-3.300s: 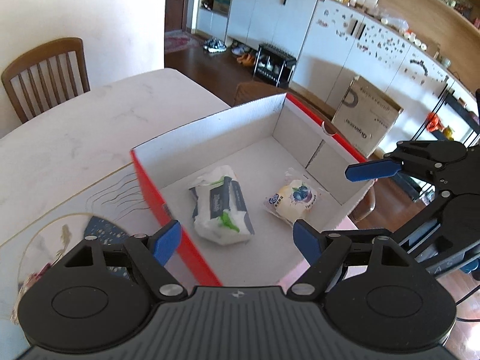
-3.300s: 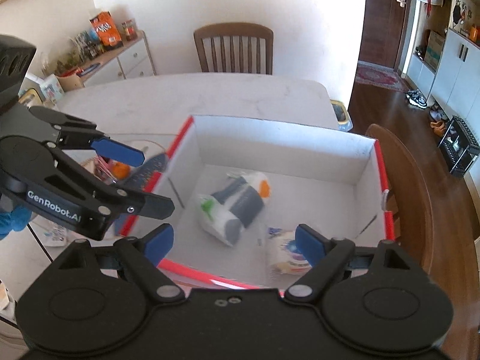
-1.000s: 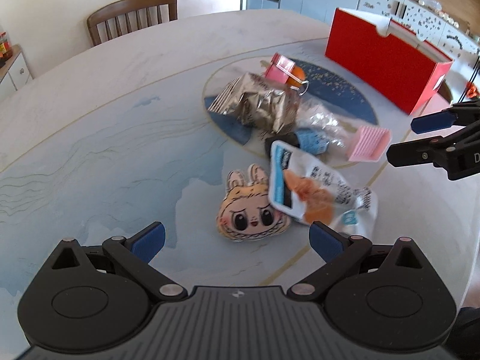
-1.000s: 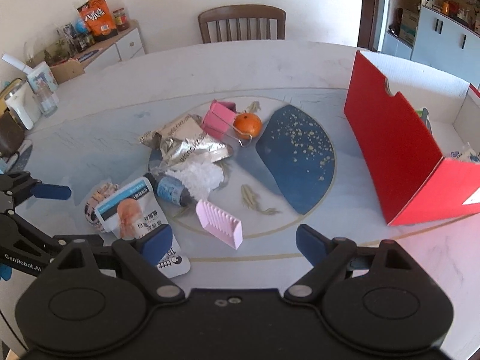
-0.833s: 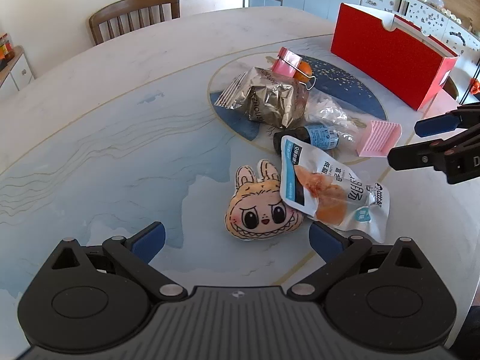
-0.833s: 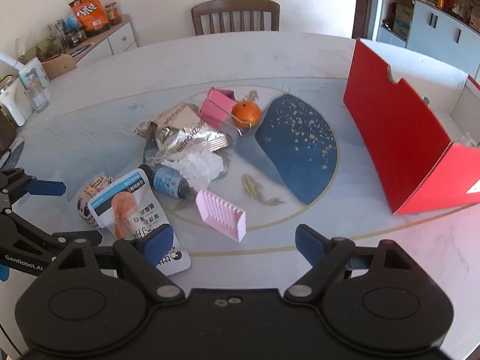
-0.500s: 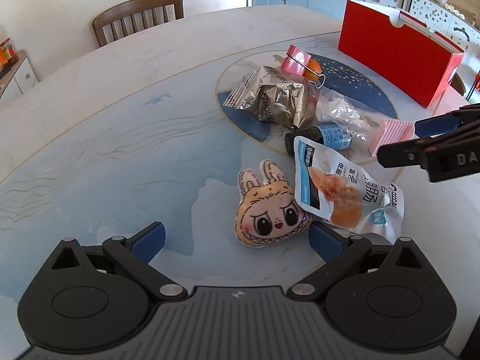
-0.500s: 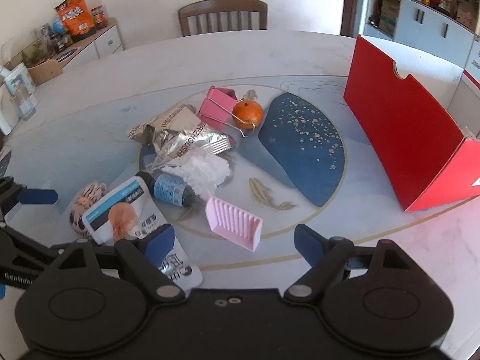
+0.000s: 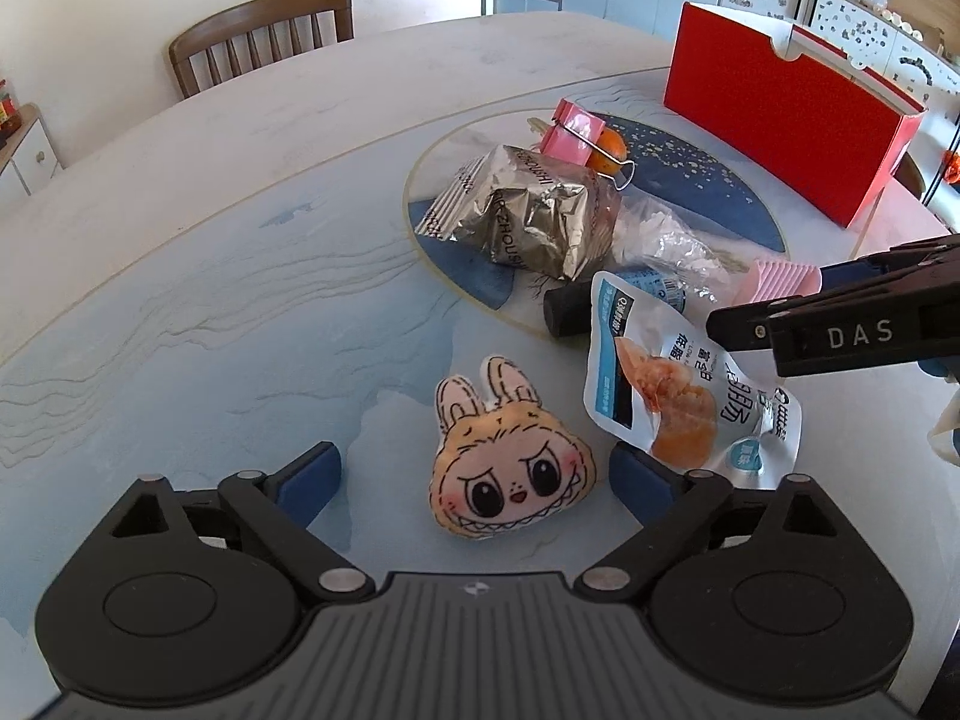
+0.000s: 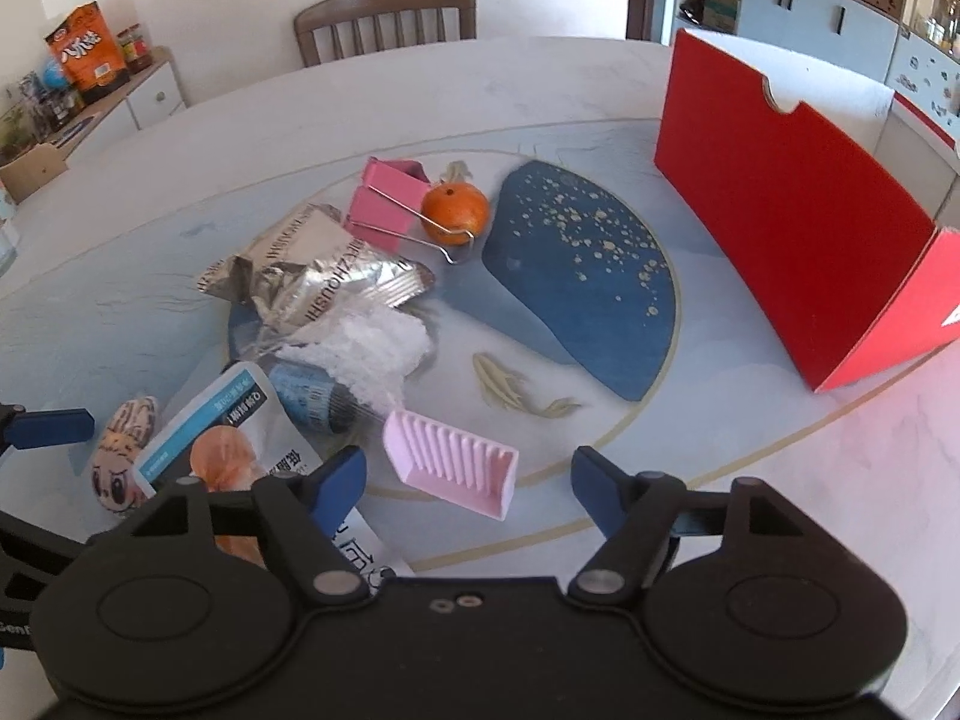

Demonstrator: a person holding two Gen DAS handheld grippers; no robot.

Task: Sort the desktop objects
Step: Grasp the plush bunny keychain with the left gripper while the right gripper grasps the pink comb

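Jaws of the right gripper (image 10: pixel 468 477) are closing around the pink comb (image 10: pixel 451 462), not yet pinching, while the left gripper (image 9: pixel 474 471), spread, is closing around the plush face (image 9: pixel 513 474) for boxing

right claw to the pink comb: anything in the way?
Nothing visible. The pink comb lies between the closing right claw's jaws, untouched. The snack pouch lies beside it, under the left finger.
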